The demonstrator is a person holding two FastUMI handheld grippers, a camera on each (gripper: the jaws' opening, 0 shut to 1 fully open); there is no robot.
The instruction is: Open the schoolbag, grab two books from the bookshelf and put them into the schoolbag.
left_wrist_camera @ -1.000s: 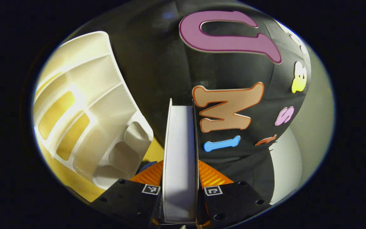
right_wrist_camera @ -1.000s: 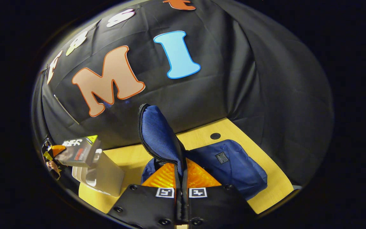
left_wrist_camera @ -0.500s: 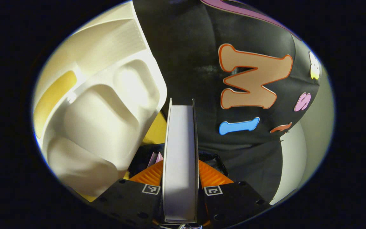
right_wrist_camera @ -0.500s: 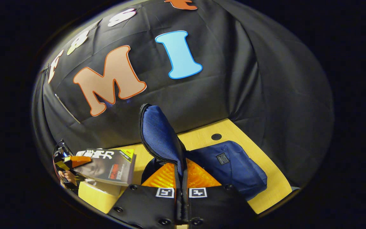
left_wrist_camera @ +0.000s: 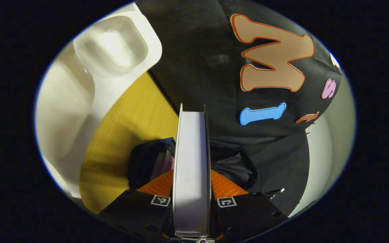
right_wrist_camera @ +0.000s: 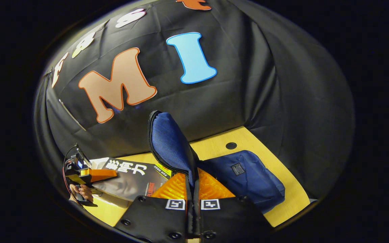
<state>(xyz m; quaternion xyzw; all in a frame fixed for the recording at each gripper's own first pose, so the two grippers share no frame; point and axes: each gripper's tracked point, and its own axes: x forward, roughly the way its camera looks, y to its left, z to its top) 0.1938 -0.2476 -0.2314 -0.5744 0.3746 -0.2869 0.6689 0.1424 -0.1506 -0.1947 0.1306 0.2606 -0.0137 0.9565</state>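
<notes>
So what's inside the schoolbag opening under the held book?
Below the book, the schoolbag gapes on a dark lining, with a pale pinkish edge inside. The book covers the middle.

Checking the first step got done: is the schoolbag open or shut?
Open: the right gripper holds the schoolbag flap up, its zipper edge unfastened.

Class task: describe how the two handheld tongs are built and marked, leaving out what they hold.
Each pair of tongs, left tongs and right tongs, has a black bolted body bearing two square black-and-white tags. In the right gripper view, the left tongs show thin cables.
</notes>
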